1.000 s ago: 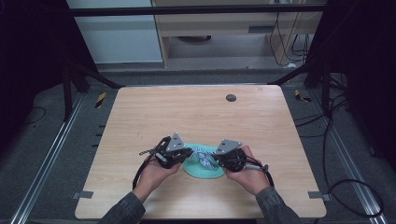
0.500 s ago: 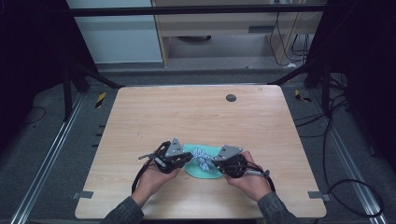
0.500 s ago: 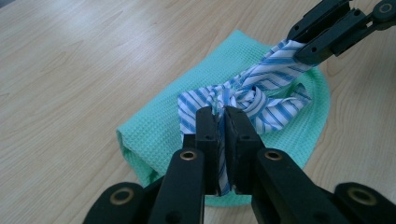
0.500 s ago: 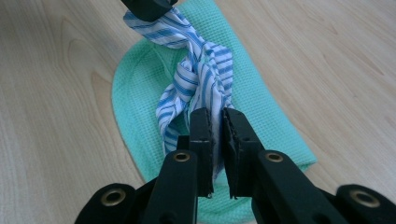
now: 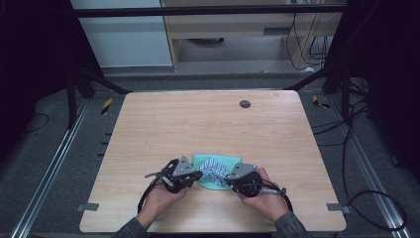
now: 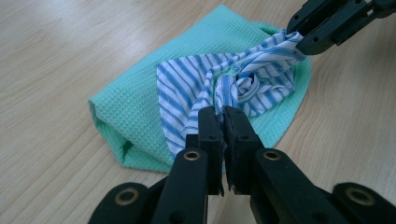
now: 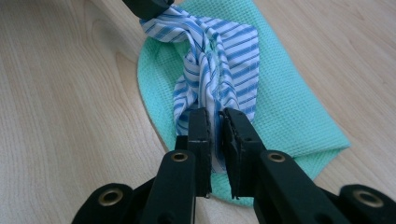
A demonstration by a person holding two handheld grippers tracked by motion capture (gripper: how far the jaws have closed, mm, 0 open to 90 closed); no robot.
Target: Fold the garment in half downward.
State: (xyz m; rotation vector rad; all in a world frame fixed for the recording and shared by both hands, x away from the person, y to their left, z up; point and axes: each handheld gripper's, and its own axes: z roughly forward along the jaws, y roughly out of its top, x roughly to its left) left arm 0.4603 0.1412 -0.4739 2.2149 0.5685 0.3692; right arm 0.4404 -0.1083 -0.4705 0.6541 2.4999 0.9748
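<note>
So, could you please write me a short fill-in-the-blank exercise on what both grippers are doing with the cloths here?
1. The striped cloth lies on a ____ waffle-weave cloth.
2. The left gripper and the right gripper are both shut on the ____ cloth.
3. The stripes are white and ____.
4. A dark round disc sits near the table's ____ edge.

Missing words: green; striped; blue; far

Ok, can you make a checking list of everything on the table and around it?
Surface: wooden table, bare apart from the cloths and a small dark round spot near the far edge.
Job's things: striped cloth bunched on top of a green cloth lying on the table.
Clutter: nothing seen.
Grippers: left gripper and right gripper each shut on the striped cloth, one at each end.
Cables: a black cable trails from the left gripper; more on the floor at right.
Surroundings: dark frame, grey floor, a cabinet behind.
</note>
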